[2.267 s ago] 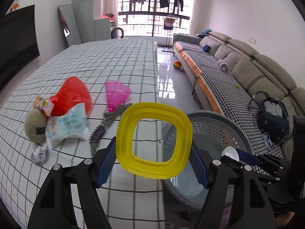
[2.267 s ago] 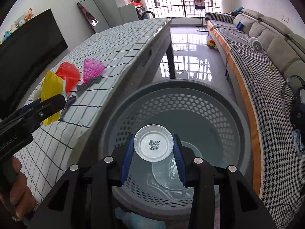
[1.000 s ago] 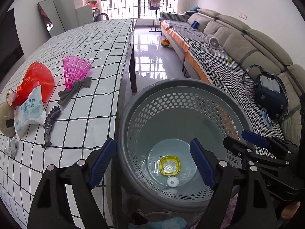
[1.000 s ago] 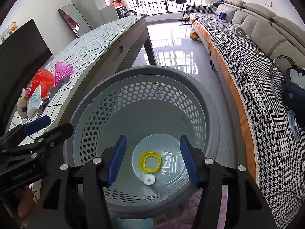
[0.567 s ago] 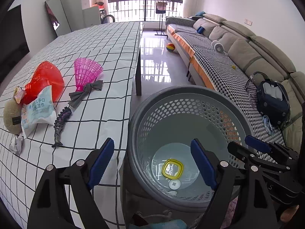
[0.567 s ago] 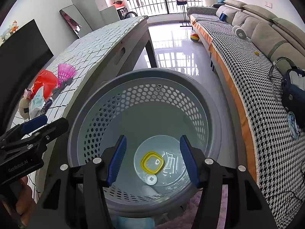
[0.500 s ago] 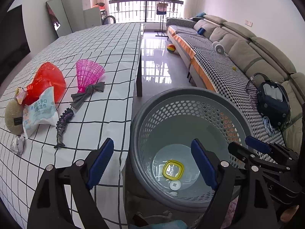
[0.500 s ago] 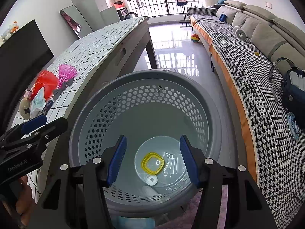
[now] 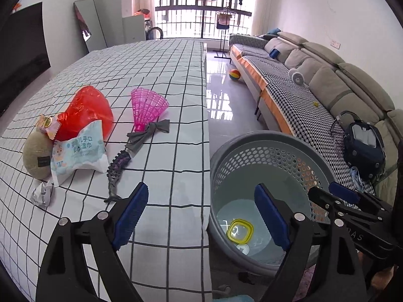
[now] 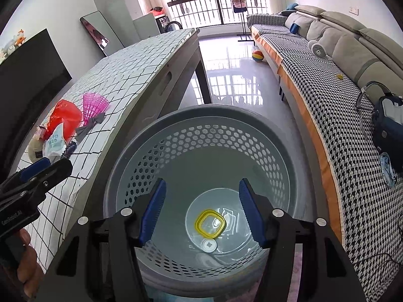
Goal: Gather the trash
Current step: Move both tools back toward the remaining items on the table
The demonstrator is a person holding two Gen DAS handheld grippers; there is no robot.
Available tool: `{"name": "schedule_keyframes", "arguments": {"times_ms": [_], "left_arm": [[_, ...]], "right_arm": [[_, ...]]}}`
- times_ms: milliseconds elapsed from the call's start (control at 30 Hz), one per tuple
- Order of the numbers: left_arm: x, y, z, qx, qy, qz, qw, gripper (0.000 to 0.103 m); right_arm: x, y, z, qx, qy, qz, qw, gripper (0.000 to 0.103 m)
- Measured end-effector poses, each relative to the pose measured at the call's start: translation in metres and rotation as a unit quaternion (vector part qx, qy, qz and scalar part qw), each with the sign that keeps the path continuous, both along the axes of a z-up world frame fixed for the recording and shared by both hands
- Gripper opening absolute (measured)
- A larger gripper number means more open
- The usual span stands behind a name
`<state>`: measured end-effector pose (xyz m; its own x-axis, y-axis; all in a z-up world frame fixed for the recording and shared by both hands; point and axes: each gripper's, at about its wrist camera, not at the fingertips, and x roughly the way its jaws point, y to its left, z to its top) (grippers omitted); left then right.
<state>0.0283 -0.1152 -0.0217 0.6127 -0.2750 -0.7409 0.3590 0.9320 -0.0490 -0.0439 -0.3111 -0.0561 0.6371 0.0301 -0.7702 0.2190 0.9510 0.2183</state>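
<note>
While both our grippers tilt steeply downward, the left gripper (image 9: 199,214) hangs over the near edge of the checked tablecloth (image 9: 151,58), one blue pad above the cloth and the other above the grey perforated basket (image 9: 272,138) beside the table. Its jaws stand wide and have just been opening further, with nothing between them. Our right gripper (image 10: 201,209) points straight into the basket (image 10: 199,115), jaws moderately apart and just widened a little, gripping nothing.

At the bottom of the basket lie the yellow ring-shaped lid (image 10: 210,223) and, just beside it, a small white round cap (image 10: 209,245).

On the cloth the remaining trash sits in a cluster: a red plastic bag (image 9: 85,110), a wet-wipe packet (image 9: 78,151) leaning on a tan round pouch (image 9: 35,156), a crumpled foil scrap (image 9: 41,193), a pink plastic shell (image 9: 147,107), a grey bow (image 9: 146,136) and a dark toy fish tail (image 9: 117,173).

A hand (image 10: 22,256) shows at the lower left of the right wrist view, holding the left gripper's handle.
</note>
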Motion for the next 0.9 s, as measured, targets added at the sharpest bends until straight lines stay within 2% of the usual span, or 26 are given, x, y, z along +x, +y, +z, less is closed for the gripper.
{"name": "schedule_keyframes", "arguments": {"times_ms": [133,267,467,900], "left_arm": [[-0.002,0.017,0.010,0.001,-0.016,0.015,0.9998,0.084],[0.000,0.032,0.016,-0.011,-0.022,0.033,0.9992,0.084],[0.000,0.053,0.022,-0.012,-0.030,0.054,0.9980,0.084],[0.004,0.116,0.009,-0.005,-0.020,0.104,0.9944,0.084]], "right_arm": [[0.000,0.006,0.002,0.013,-0.006,0.004,1.000,0.058],[0.004,0.018,0.006,0.005,-0.002,0.021,1.000,0.058],[0.008,0.033,0.021,0.000,-0.022,0.037,0.999,0.058],[0.042,0.094,0.024,-0.010,-0.013,0.098,0.995,0.058]]}}
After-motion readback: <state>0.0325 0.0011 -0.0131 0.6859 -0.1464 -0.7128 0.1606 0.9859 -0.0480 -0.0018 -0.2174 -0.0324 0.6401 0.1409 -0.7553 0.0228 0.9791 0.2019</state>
